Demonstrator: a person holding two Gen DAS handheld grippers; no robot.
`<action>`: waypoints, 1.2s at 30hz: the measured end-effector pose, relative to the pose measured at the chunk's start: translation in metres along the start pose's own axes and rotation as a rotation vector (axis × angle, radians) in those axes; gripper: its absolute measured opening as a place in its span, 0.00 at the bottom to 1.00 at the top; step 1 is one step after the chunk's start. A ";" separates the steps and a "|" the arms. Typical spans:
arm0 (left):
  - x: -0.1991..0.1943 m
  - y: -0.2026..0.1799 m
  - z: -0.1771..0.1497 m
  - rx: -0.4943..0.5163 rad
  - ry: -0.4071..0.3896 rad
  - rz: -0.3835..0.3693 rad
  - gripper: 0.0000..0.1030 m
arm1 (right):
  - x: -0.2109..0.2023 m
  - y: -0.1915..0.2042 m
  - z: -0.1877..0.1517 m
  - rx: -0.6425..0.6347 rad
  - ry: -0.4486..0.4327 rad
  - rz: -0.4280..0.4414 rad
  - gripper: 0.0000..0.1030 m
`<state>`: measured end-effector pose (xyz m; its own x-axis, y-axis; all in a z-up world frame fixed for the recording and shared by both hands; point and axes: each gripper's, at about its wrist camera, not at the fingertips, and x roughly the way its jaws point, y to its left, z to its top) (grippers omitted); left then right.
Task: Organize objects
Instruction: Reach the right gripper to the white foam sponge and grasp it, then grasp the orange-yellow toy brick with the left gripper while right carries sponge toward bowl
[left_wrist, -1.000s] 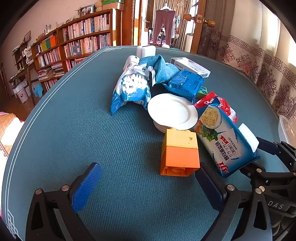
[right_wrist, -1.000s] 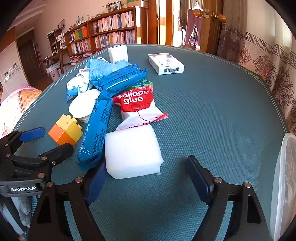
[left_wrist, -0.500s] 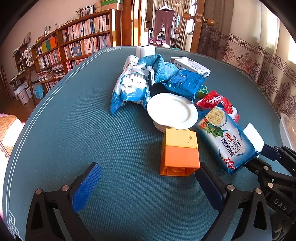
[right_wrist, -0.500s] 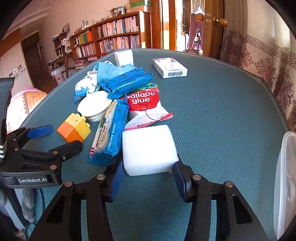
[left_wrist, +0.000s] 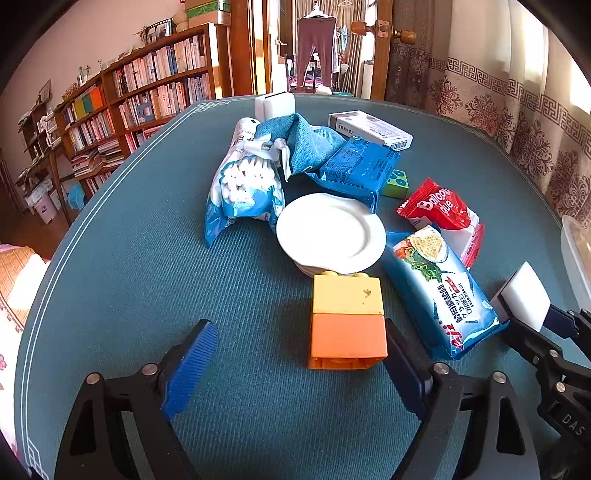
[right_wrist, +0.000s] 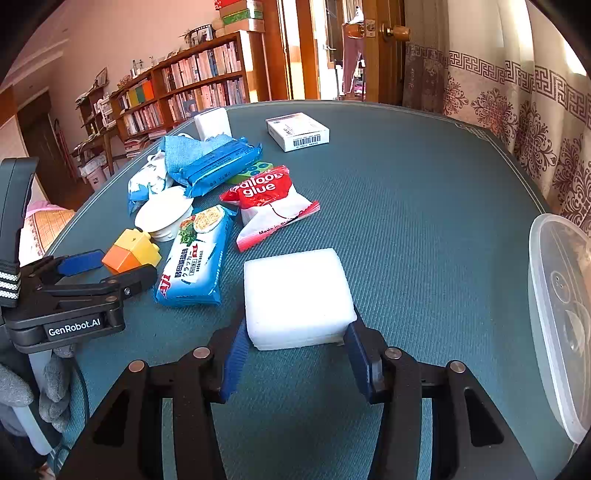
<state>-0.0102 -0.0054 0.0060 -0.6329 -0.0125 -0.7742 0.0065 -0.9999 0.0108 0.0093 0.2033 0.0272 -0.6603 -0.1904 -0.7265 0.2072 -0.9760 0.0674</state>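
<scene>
Your right gripper (right_wrist: 297, 354) clamps the white sponge (right_wrist: 295, 295) near the plastic tub (right_wrist: 554, 332), presumably its destination, while your left gripper's (left_wrist: 295, 354) fingers are closing around the orange-and-yellow block (left_wrist: 347, 321) beside the plate (left_wrist: 330, 232), only one pad touching.

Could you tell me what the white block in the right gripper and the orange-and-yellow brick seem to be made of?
White block: probably foam or sponge, with a matte, faintly grainy surface and soft rounded edges. Orange-and-yellow brick: apparently hard moulded plastic, smooth with a slight sheen, crisp corners and studs on the yellow end.
</scene>
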 end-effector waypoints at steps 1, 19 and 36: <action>0.000 -0.001 0.001 0.003 -0.004 -0.005 0.81 | 0.000 0.000 0.000 -0.001 0.000 -0.002 0.49; -0.004 -0.011 -0.001 0.052 -0.062 -0.061 0.34 | 0.000 -0.001 -0.001 0.003 -0.003 -0.008 0.49; -0.007 -0.010 -0.004 0.025 -0.062 -0.044 0.32 | -0.018 -0.019 -0.006 0.120 -0.068 -0.025 0.49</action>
<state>-0.0032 0.0042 0.0086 -0.6789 0.0325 -0.7335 -0.0414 -0.9991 -0.0059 0.0220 0.2260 0.0346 -0.7124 -0.1688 -0.6812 0.1054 -0.9854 0.1339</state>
